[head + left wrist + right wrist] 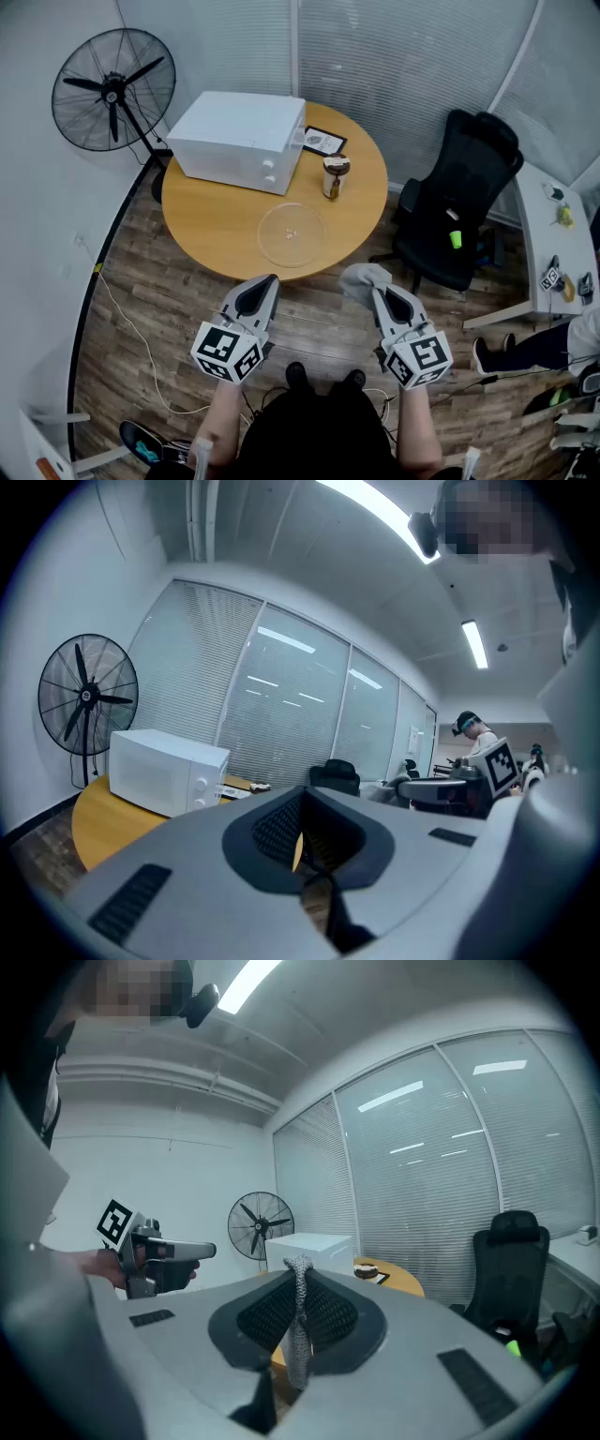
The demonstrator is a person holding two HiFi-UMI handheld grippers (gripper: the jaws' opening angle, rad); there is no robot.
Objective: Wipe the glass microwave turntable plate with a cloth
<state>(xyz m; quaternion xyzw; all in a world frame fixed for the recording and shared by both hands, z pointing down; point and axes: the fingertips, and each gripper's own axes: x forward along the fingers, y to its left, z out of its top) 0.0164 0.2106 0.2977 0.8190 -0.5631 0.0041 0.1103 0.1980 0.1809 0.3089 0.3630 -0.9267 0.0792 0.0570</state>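
Plate (292, 233) lies flat near the table's (202, 234) front edge, ahead and left of the right gripper (377, 289), which is clamped on the cloth (361, 277), while the left gripper (269, 280), closed and empty, hangs slightly nearer to it.

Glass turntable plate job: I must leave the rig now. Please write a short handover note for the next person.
Left gripper: jaws shut, nothing held.
Right gripper: jaws shut on the grey cloth.
Both hover short of the round table, not over it.
The glass plate lies flat on the table near its front edge, in front of the microwave, with a jar just behind it.
Done: cloth in the jaws, plate out on the table.
Left: bring the cloth to the plate and wipe it; the two do not touch yet.
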